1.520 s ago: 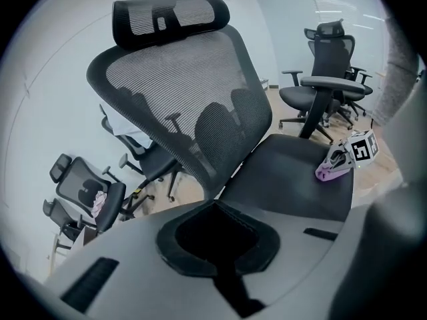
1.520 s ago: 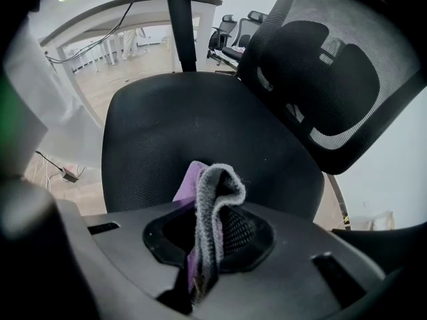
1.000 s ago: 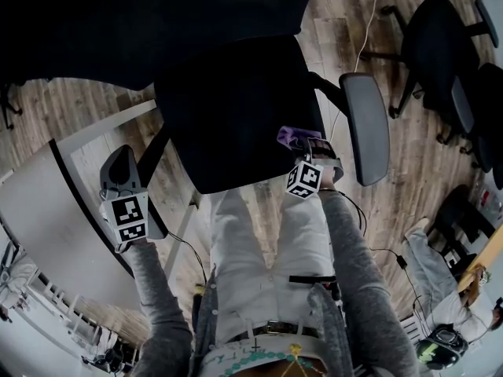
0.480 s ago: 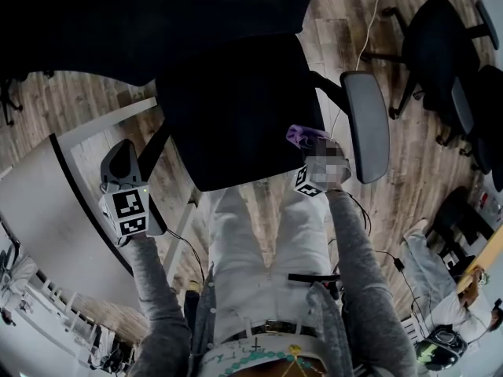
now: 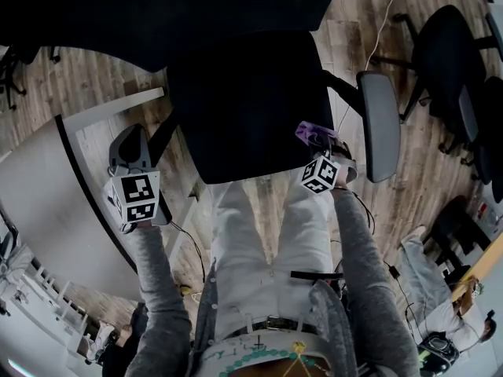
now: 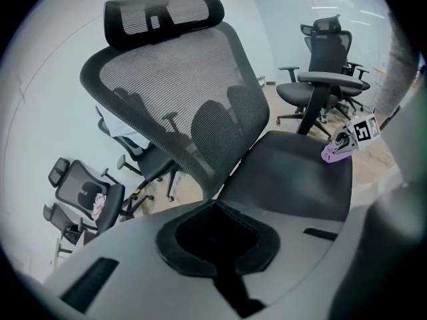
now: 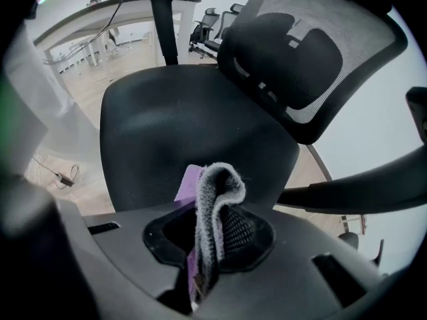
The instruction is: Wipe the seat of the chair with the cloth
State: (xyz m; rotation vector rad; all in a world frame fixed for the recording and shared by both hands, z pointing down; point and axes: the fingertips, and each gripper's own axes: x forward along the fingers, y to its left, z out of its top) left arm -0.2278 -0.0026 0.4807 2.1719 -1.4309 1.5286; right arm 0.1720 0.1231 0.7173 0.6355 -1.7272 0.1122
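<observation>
The right gripper (image 7: pixel 208 262) has its jaws clamped on the cloth (image 7: pixel 215 192), a grey and purple fold that stands up between them and points toward the seat (image 7: pixel 180 125) of the chair. In the head view the cloth is at the front right corner of the seat; contact I cannot tell. The left gripper (image 6: pixel 217 249) has its jaws pressed together on nothing, beside the seat's left side, well apart from the cloth.

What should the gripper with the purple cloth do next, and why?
Probably push the right gripper forward across the seat: it is shut on the cloth at the seat's edge, and nearly the whole seat lies ahead.
</observation>
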